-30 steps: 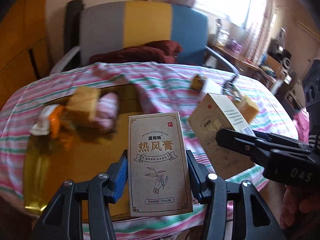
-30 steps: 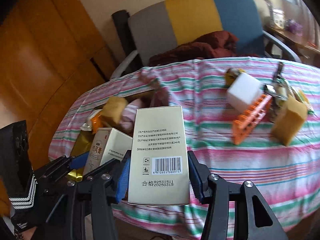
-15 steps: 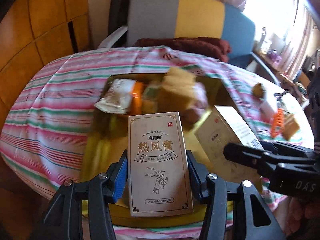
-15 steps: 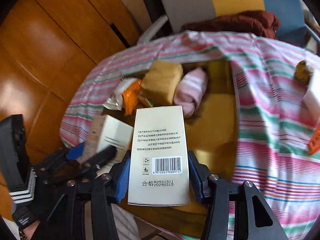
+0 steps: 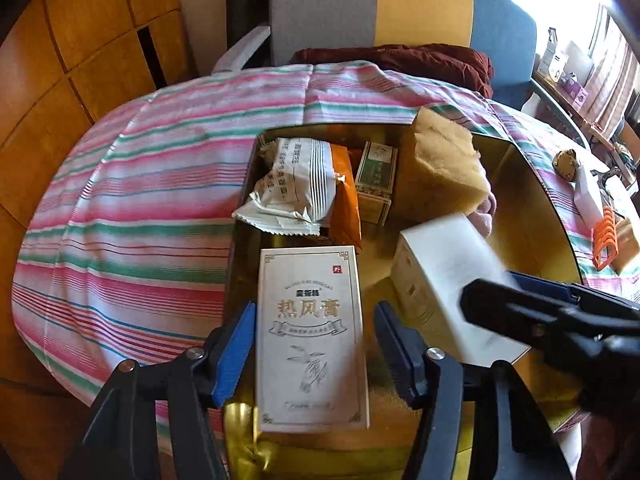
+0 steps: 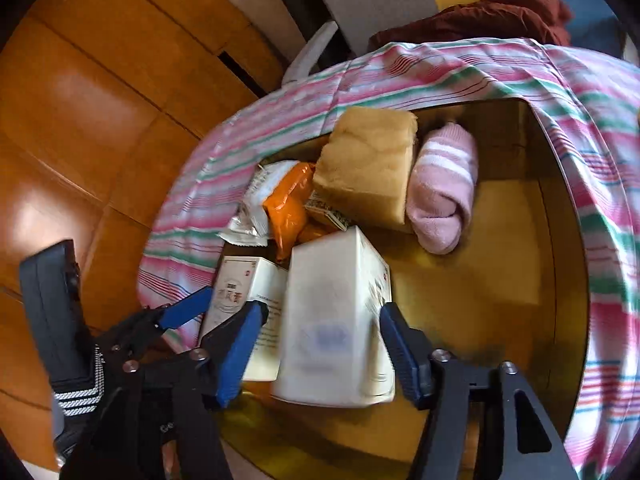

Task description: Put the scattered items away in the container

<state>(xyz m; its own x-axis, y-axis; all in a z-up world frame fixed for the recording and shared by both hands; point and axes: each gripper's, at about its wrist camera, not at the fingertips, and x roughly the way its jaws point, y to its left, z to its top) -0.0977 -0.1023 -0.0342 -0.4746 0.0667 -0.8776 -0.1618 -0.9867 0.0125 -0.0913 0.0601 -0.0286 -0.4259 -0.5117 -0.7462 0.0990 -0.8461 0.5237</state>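
Now both cartons are over the gold container (image 5: 532, 208), crowded by sponge (image 6: 366, 176), sock (image 6: 444, 188) and snack packs (image 5: 296, 184).
We see left gripper (image 5: 314, 312) and right gripper (image 6: 322, 312) slightly parted at lower centre; the cream left carton (image 5: 312, 332) is loose and the right carton (image 6: 334, 328) is blurred.

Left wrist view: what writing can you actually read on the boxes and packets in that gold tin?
"热风膏": large characters on the nearest pale box; its smaller lines are too small to read.
Chinese print on the white packet: too small to read.
Label on the green box: too small.
Nothing readable on the blurred white box.
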